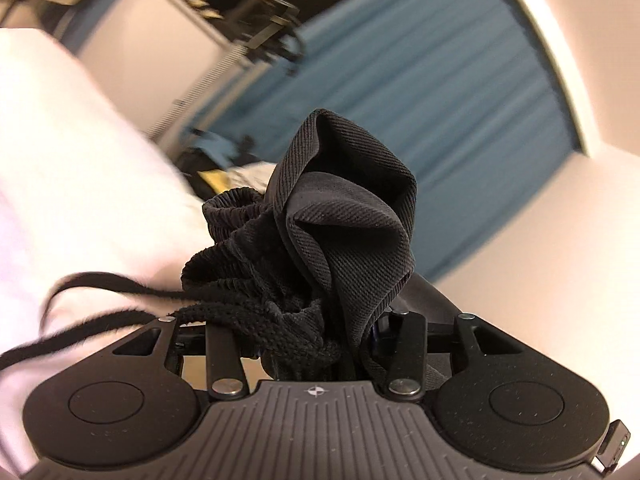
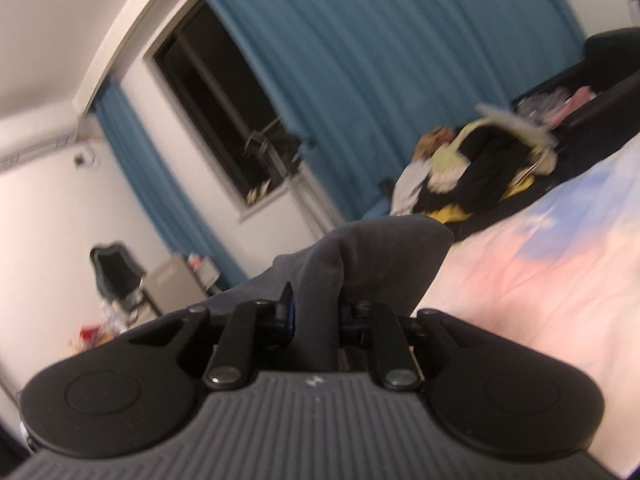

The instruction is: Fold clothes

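**Black garment gripped at two points and held up off the bed**

Garment (image 1: 340, 232) cloth fills both sets of jaws. In the left gripper (image 1: 320, 344) the jaws stand part-closed on a thick bunch of gathered, ribbed waistband, and twill fabric billows up toward 12 o'clock. Two drawstring ends (image 1: 92, 296) trail off toward 9 o'clock. In the right gripper (image 2: 314, 320) the jaws are pinched narrow on a thinner fold (image 2: 360, 256) of the same dark cloth, which rises toward 1 o'clock.

Judging by how it slumps and creases, this piece is light, soft and limp. It will sag between the two holds, so the waistband corners look like the surest places to grip, as the elastic gives bulk to bite on.

Count: one garment held, two grippers. Beyond, at 3 o'clock in the right wrist view, lies the pink and blue bed sheet (image 2: 540, 280). One pile of other clothes (image 2: 472, 176) sits at 2 o'clock.
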`<control>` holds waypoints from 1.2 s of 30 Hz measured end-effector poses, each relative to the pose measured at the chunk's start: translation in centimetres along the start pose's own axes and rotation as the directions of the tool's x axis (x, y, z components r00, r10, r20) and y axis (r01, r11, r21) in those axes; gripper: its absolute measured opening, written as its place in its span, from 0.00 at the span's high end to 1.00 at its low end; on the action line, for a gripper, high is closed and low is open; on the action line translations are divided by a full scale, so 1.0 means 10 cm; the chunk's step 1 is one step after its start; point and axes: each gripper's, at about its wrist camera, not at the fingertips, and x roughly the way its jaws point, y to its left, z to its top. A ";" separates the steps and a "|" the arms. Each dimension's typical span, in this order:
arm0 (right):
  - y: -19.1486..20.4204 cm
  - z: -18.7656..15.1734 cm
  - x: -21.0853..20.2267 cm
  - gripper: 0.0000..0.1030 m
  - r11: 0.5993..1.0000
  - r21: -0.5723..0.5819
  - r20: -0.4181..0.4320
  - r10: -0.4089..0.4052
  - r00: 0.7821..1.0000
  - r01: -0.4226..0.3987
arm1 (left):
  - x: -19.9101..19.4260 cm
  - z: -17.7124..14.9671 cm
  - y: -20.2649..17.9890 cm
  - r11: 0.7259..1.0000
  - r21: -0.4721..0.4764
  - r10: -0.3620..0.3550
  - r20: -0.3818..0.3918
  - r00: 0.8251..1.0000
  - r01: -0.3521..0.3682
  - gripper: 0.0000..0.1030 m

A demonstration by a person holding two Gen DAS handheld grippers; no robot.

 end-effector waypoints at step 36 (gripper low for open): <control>-2.88 -0.51 -0.99 0.31 0.809 0.124 -0.026 -0.576 0.817 0.575 | 2.00 -1.89 -0.51 0.943 0.270 -0.050 -0.457 0.888 0.192 0.11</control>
